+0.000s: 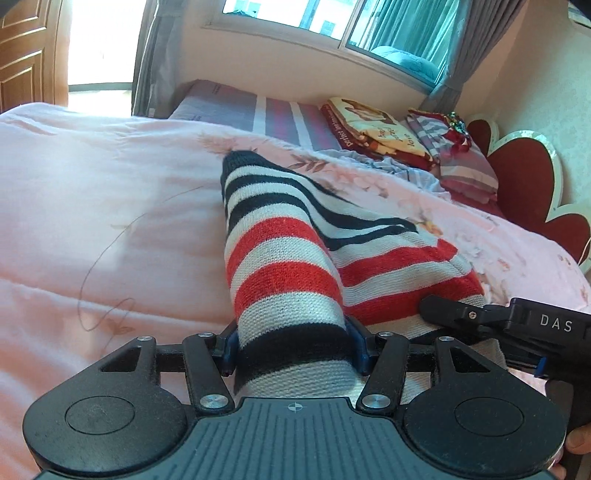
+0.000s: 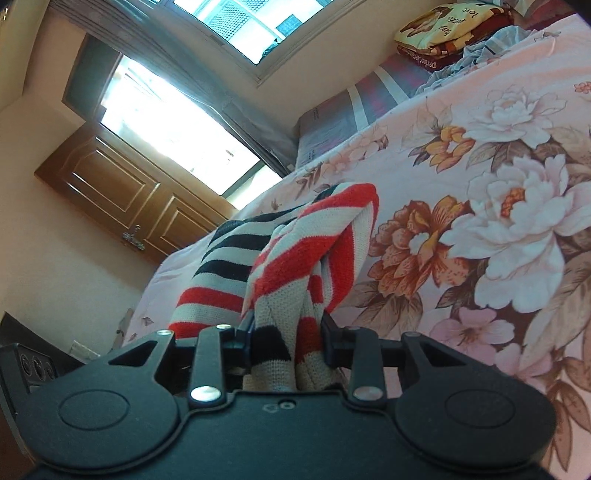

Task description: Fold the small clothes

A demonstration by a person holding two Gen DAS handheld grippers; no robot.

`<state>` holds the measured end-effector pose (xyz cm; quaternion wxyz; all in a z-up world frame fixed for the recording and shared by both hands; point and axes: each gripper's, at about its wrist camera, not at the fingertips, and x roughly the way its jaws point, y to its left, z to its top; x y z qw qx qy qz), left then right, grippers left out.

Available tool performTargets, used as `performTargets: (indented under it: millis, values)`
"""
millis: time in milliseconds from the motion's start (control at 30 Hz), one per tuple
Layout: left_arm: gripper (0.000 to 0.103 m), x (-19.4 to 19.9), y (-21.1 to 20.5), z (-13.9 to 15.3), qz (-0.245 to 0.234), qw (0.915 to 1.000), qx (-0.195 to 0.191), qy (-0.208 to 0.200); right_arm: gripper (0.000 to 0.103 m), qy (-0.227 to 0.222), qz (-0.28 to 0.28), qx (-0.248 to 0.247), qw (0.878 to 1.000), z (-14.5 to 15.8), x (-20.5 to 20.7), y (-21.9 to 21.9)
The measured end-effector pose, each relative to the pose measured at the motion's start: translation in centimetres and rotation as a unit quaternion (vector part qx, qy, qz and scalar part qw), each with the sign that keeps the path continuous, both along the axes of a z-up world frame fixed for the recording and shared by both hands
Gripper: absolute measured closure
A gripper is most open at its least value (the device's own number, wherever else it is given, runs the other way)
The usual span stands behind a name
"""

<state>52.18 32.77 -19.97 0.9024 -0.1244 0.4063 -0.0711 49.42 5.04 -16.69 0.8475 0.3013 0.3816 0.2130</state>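
Observation:
A knit garment (image 1: 280, 258) striped in red, white and dark navy lies across the pink quilt (image 1: 92, 206). One rolled, tube-like end of it fills the space between the blue pads of my left gripper (image 1: 291, 345), which is shut on it. In the left wrist view my right gripper (image 1: 461, 314) comes in from the right, with its black finger on the garment's other part. The right wrist view shows a bunched, twisted fold of the striped garment (image 2: 314, 251) pinched in my right gripper (image 2: 286, 332). The garment hangs stretched between the two grippers just above the bed.
The quilt's flower-printed side (image 2: 498, 192) spreads to the right. Folded blankets (image 1: 369, 125) and a striped pillow (image 1: 461, 162) sit near the red heart-shaped headboard (image 1: 524, 177). A wooden door (image 1: 26, 55) stands at far left, and a window (image 1: 332, 18) is behind the bed.

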Motion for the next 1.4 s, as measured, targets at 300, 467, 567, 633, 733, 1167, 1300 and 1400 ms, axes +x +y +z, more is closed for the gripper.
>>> performTargets:
  millis: [300,467,567,633,733,1167,1300,1400]
  values:
    - [0.014,-3.1,1.8,1.0,-0.002,0.9988,0.017,-0.046,0.053,0.008,-0.053,-0.102,0.993,-0.4,-1.5,0.1]
    - [0.014,-6.6,0.8,2.6,-0.041,0.9966,0.028,-0.065,0.057,-0.069,-0.056,-0.166,0.982,4.6,-5.5,1.0]
    - [0.014,-7.1,-0.6,0.7,-0.061,0.995,0.067,-0.043,0.062,-0.093,-0.029,-0.187,0.978,5.8,-7.8,2.8]
    - [0.014,-6.9,-0.6,-0.7,-0.057,0.9959,0.065,-0.028,0.067,-0.082,-0.01,-0.202,0.976,5.0,-8.4,4.1]
    - [0.014,-7.0,-0.2,-1.2,-0.05,0.9976,0.045,-0.019,0.076,-0.042,-0.002,-0.253,0.967,2.4,-8.2,5.0]
    - [0.0,-8.8,-1.4,1.1,-0.037,0.9967,0.073,-0.003,0.061,-0.032,-0.033,-0.259,0.965,2.6,-11.6,4.1]
    - [0.0,-9.9,-1.7,2.8,-0.026,0.9972,0.07,0.007,0.061,-0.026,-0.047,-0.249,0.967,3.5,-12.9,3.4]
    - [0.0,-11.4,-1.8,4.3,-0.011,0.9965,0.082,0.015,0.046,-0.018,-0.056,-0.226,0.972,4.1,-14.1,2.5]
